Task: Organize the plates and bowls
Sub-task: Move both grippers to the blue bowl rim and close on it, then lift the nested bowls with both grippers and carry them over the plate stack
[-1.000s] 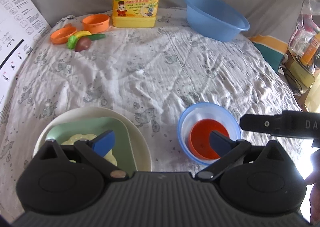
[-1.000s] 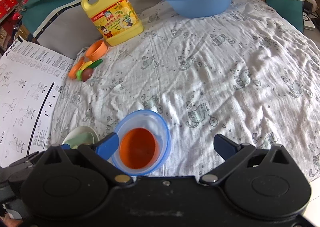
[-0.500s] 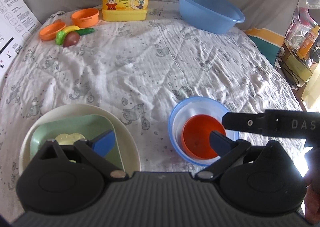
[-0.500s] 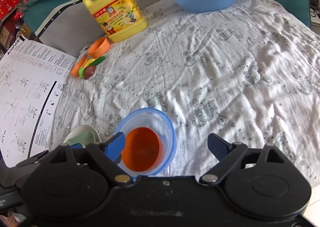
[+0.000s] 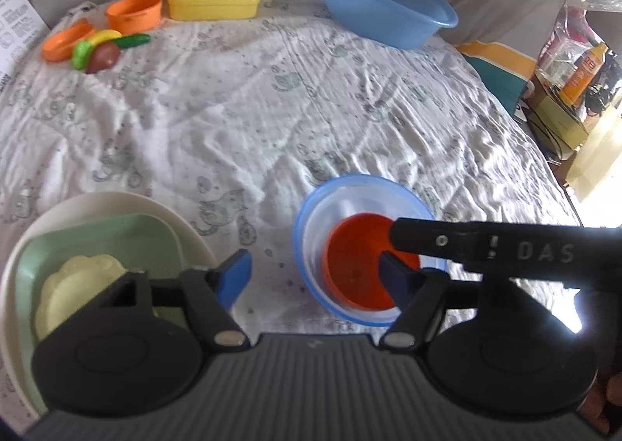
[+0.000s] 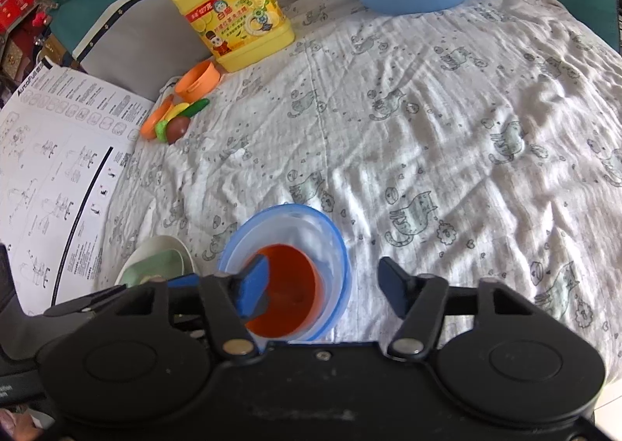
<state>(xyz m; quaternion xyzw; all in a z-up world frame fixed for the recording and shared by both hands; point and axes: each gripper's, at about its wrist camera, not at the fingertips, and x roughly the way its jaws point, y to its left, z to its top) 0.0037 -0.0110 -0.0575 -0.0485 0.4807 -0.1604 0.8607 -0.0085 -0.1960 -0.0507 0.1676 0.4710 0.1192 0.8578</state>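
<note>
Two nested bowls, orange bowl (image 6: 285, 301) inside clear blue-rimmed bowl (image 6: 311, 231), sit on the bed sheet (image 6: 427, 130) at 11 o'clock of right claw (image 6: 324, 285); fingers apart, empty. Right is nearer. Left claw (image 5: 315, 279) also apart, plate stack (image 5: 128, 207) at its 9 o'clock, bowls at 1 o'clock
</note>
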